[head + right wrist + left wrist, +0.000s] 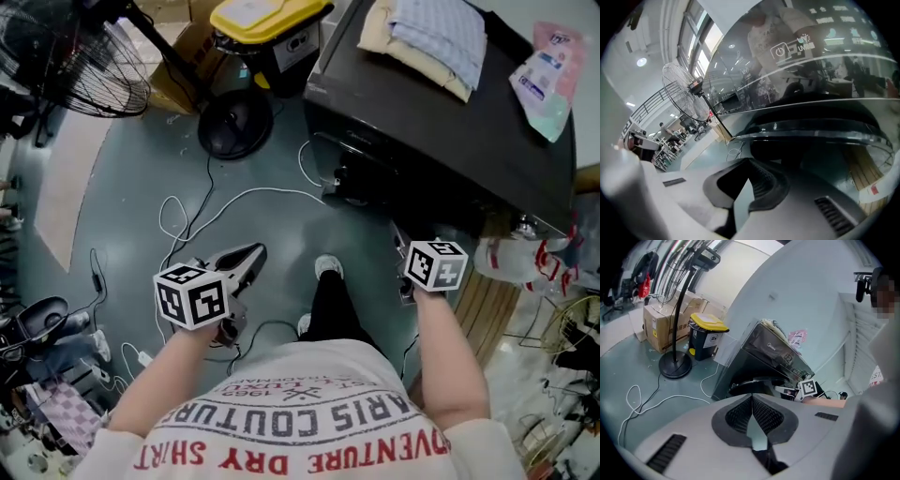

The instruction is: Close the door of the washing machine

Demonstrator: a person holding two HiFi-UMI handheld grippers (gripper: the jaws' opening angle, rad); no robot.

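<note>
The job isn't finished, as I read it. From the left gripper view the door juts out from the front of the washing machine rather than lying flush, so the push and the latch are still to come.

My right gripper is right up at the machine's front, close to the door's curved rim. Its jaws are pressed together with nothing between them, and I can't tell if it touches the door. My left gripper hangs well clear of the machine over the floor, likewise closed and empty.

The drum opening is dark, so I can't say what it holds. Folded cloths and a pink packet lie on the machine's top. Behind the machine stands a yellow-lidded bin, lid down, contents hidden.
</note>
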